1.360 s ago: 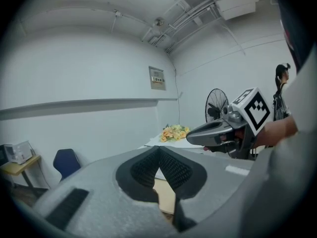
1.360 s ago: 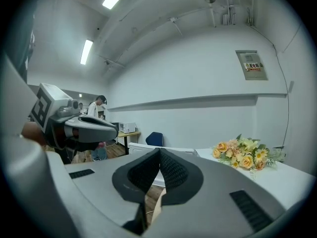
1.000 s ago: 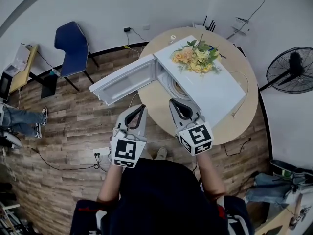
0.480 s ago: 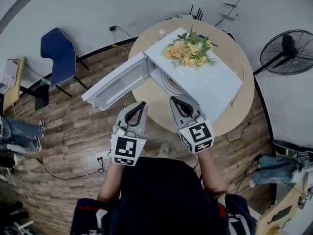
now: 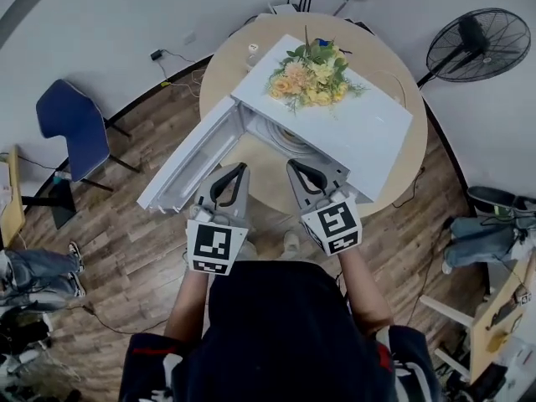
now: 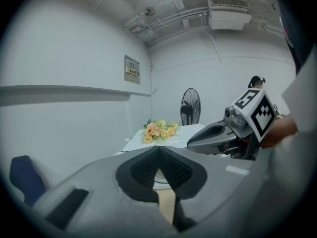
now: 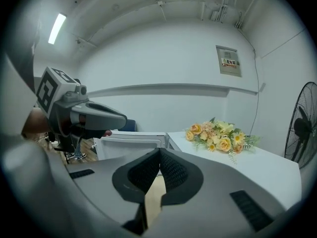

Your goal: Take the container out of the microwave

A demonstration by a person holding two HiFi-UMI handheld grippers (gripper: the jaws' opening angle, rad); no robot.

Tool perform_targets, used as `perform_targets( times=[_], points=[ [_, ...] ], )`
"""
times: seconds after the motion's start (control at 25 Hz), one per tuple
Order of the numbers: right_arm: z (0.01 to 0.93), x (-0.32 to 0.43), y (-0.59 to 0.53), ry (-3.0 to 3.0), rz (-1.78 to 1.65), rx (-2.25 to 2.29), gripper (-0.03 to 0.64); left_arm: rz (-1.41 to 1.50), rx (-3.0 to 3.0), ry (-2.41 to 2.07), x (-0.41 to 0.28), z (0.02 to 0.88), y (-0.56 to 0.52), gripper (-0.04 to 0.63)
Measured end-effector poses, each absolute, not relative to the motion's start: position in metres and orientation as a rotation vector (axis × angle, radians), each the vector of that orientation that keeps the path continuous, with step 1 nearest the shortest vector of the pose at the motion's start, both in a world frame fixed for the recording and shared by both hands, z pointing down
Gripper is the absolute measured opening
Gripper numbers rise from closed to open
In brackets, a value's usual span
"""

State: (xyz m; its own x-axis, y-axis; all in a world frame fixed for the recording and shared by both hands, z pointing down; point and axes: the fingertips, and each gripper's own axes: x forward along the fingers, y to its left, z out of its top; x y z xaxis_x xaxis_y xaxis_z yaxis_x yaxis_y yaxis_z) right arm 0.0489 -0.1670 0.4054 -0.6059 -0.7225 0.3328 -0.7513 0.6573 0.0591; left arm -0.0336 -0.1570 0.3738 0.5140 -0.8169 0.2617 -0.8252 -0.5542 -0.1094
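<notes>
A white microwave point(image 5: 356, 136) stands on the round table point(image 5: 222, 69), its door point(image 5: 188, 164) swung open to the left. Inside the cavity a round white container point(image 5: 289, 139) shows partly, the rest hidden under the roof. My left gripper point(image 5: 238, 169) and right gripper point(image 5: 294, 167) hover side by side just before the opening, both shut with nothing between the pads. In the left gripper view the jaws point(image 6: 158, 148) meet in front of the microwave point(image 6: 171, 139). The right gripper view has its shut tips point(image 7: 159, 150) before the door point(image 7: 130, 145).
A bunch of yellow flowers point(image 5: 308, 75) lies on top of the microwave. A standing fan point(image 5: 476, 44) is at the right, a blue chair point(image 5: 74, 126) at the left. Cables run over the wooden floor around the table.
Both grippers have moved forward toward the microwave opening and tilted a little lower. They stay shut. The door is open as before.
</notes>
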Motion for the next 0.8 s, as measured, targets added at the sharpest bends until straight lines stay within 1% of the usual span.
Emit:
perform_targets(
  times=[0.16,0.48,0.8],
  points=[
    [0.419,0.039,-0.176,-2.487,0.136,1.198,0.008,0.446,2.759,-1.358,-0.035,0.381,-0.174,0.014],
    [0.473,0.021,-0.186,-2.341,0.076,1.073,0.008,0.477,2.835,-1.142,-0.031,0.401,-0.194,0.014],
    [0.517,0.027,-0.203,-2.149,0.103,1.033,0.008,0.51,2.862,-1.006,-0.031,0.421,-0.198,0.014]
  ],
)
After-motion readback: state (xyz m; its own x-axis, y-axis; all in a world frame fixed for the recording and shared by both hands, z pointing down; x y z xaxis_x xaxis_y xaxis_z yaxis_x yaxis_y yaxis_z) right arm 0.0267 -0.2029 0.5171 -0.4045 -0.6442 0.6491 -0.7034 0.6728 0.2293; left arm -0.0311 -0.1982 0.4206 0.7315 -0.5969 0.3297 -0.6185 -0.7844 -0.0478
